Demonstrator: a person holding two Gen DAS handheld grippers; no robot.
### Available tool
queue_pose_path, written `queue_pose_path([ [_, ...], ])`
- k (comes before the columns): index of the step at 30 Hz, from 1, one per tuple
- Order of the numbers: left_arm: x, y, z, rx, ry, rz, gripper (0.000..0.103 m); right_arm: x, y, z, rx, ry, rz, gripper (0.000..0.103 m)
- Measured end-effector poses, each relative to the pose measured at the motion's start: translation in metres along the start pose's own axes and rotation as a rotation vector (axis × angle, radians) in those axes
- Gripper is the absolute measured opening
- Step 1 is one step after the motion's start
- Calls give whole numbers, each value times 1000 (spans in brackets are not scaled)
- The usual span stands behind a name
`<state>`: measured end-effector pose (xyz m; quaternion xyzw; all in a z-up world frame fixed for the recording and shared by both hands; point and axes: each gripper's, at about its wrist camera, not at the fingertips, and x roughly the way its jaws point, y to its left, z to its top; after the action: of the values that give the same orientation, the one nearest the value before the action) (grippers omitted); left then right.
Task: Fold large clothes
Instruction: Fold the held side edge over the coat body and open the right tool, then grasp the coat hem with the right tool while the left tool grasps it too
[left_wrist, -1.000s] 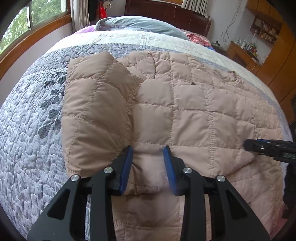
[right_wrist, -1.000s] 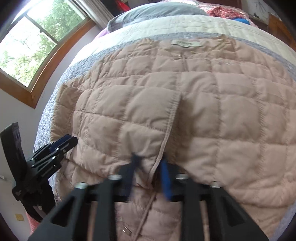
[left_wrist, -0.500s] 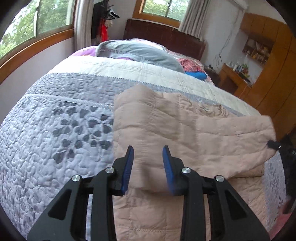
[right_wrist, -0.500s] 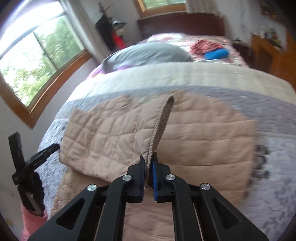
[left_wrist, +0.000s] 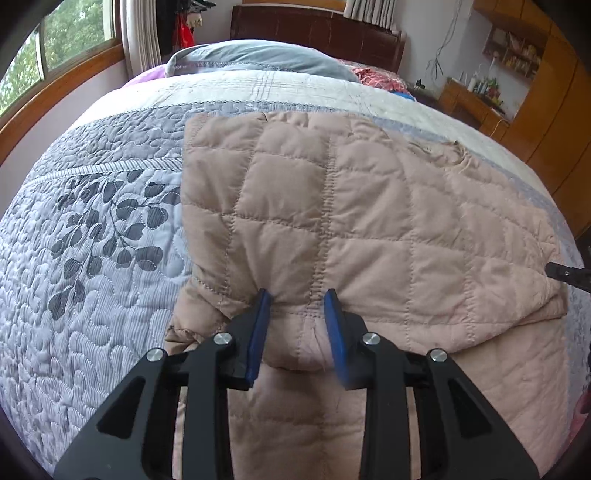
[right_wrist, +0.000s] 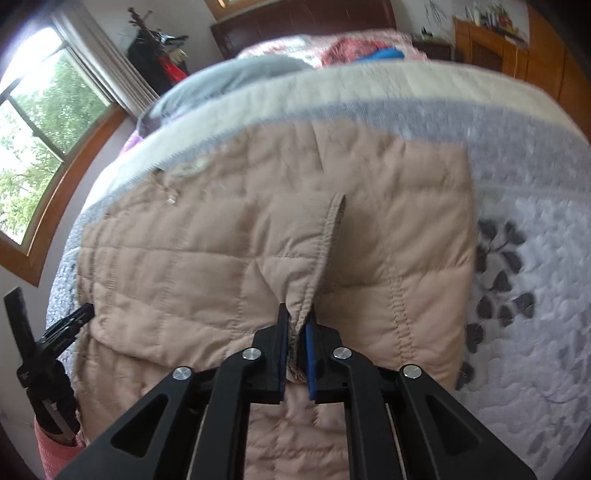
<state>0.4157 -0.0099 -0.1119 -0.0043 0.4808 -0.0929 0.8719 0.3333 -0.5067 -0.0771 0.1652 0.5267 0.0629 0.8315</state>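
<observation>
A beige quilted jacket (left_wrist: 369, 221) lies on the bed, its near part folded back over itself. My left gripper (left_wrist: 296, 295) is shut on a thick bunch of the folded edge, which bulges between the blue pads. My right gripper (right_wrist: 297, 314) pinches a stitched hem of the jacket (right_wrist: 221, 258); its jaws are starting to open, with the hem still between the pads. Each gripper shows in the other's view: the right gripper (left_wrist: 565, 275) at the jacket's right edge, the left gripper (right_wrist: 70, 325) at its left edge.
A grey-lilac leaf-print bedspread (left_wrist: 92, 258) covers the bed on both sides of the jacket. A grey pillow (left_wrist: 258, 59) and dark headboard (left_wrist: 314, 33) lie beyond. A wooden cabinet (left_wrist: 480, 103) stands at right, a window (right_wrist: 37, 129) at left. A pink sleeve (right_wrist: 51, 450) shows.
Both grippers lifted the jacket's near part, carried it toward the headboard and brought it down as a folded layer. The right gripper's pads now stand slightly wider on the hem.
</observation>
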Motion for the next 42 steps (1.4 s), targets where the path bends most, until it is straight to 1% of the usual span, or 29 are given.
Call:
queue_pose_path([
  [2, 3, -1, 0, 16, -1, 11, 31, 11, -3, -3, 15, 3, 17, 10],
  [5, 4, -2, 1, 17, 5, 18, 30, 10, -3, -5, 15, -3, 10, 10],
  [7, -3, 0, 4, 7, 7, 18, 30, -3, -3, -6, 22, -26, -16, 21],
  [9, -15, -2, 6, 9, -19, 35, 30, -31, -2, -10, 21, -108, -81, 21],
  [10, -26, -5, 6, 16, -50, 45, 30, -46, 2, -13, 4, -155, -98, 21],
  [11, -34, -10, 6, 24, -71, 40, 30, -55, 7, -13, -8, -175, -94, 21],
  [12, -42, -17, 6, 23, -81, 18, 30, -65, 17, -15, -30, -186, -61, 21],
  [14, -48, -29, 6, 11, -74, -24, 30, -70, 37, -19, -69, -165, 4, 21],
  [15, -49, -36, 7, 14, -69, -41, 30, -67, 54, -22, -101, -132, 37, 21],
  [17, -47, -54, 7, 40, -68, -35, 30, -54, 74, -26, -134, -88, 55, 21],
  [21, -28, -71, 2, 45, -23, -37, 30, -21, 96, -29, -151, -23, 21, 21],
  [23, -18, -73, 1, 47, -6, -32, 30, -6, 98, -28, -143, 2, 20, 21],
  [25, -7, -72, 1, 50, 11, -26, 32, 6, 95, -30, -140, 11, -4, 19],
  [28, 4, -67, -1, 54, 22, -38, 32, 21, 92, -37, -138, 31, -36, 18],
  [31, 11, -67, -1, 65, 26, -41, 32, 32, 96, -41, -146, 29, -58, 18],
  [35, 15, -66, -2, 69, 19, -33, 32, 40, 98, -44, -158, 4, -77, 17],
  [38, 15, -66, 0, 63, 20, -18, 32, 40, 99, -43, -154, -3, -77, 17],
  [40, 7, -68, 1, 77, 28, -12, 32, 29, 96, -44, -151, -6, -37, 19],
  [41, 0, -66, 0, 77, 32, -19, 32, 14, 91, -48, -144, -27, 13, 21],
  [42, -12, -62, -2, 77, 28, -43, 31, 2, 89, -51, -149, -49, 44, 21],
])
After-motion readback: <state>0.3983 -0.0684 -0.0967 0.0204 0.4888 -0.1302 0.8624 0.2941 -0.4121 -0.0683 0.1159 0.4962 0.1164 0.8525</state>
